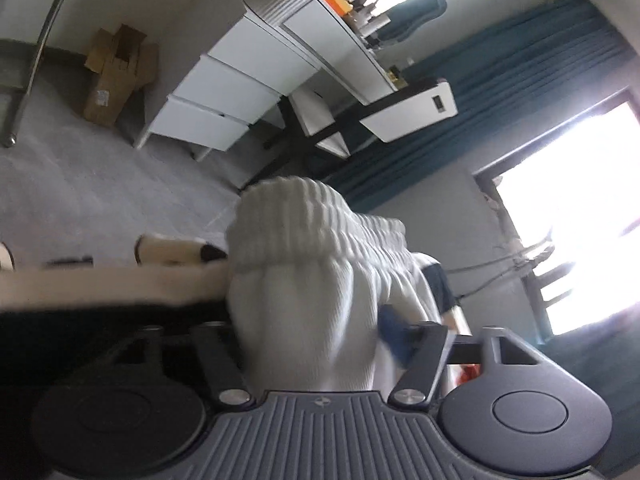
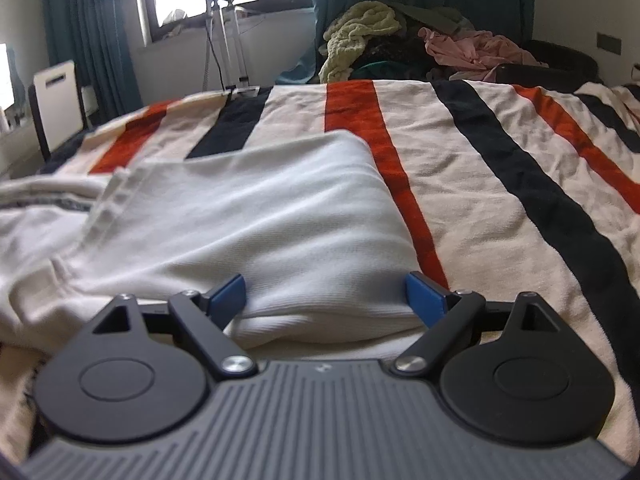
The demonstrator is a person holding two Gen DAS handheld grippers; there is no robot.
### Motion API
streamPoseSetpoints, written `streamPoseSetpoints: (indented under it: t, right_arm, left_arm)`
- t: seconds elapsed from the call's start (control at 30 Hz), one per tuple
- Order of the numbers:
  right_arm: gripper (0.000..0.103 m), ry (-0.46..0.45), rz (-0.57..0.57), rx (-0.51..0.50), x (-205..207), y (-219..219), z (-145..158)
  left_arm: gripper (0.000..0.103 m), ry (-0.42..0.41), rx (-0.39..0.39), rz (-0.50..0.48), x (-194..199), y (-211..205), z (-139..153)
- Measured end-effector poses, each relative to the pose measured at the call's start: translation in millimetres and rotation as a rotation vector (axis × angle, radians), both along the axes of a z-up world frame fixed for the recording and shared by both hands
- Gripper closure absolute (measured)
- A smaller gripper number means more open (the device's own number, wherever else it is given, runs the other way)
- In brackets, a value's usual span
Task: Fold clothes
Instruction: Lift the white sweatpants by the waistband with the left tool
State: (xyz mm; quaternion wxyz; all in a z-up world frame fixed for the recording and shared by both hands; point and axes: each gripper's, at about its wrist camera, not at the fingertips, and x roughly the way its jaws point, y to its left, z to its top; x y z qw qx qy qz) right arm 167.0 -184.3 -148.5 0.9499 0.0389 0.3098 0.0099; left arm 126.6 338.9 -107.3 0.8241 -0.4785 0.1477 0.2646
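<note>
Knitwear fills both views. The left gripper has a bunched white sweater between its fingers, the ribbed hem standing up above them; the cloth hides most of the fingers, and the linkage arms look spread, so I cannot tell whether they clamp it. This view is tilted: a white drawer unit, a cardboard box and teal curtains sit behind.

The right gripper has its fingers spread wide, one blue pad on each side of a folded edge of the same sweater, which lies on the striped blanket of the bed. A clothes pile sits beyond.
</note>
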Motion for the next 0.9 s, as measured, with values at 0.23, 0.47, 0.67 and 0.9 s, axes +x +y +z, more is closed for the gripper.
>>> streamPoseSetpoints:
  t: [0.23, 0.47, 0.67, 0.9]
  right_arm:
    - [0.012, 0.001, -0.005, 0.0, 1.5, -0.6, -2.1]
    - [0.014, -0.004, -0.023, 0.017, -1.1, -6.2, 8.8]
    - [0.014, -0.055, -0.125, 0.126, -16.0, -37.1, 35.5]
    - [0.014, -0.145, -0.249, 0.282, -37.7, -90.6, 62.2]
  left_arm:
    - [0.083, 0.151, 0.482, -0.163, 35.2, -32.8, 50.7]
    - [0.086, 0.065, 0.87, -0.178, 36.0, -145.6, 138.4]
    - [0.086, -0.107, 1.031, -0.191, 44.3, -278.5, 195.7]
    - [0.086, -0.241, 1.11, -0.257, 46.8, -455.5, 188.0]
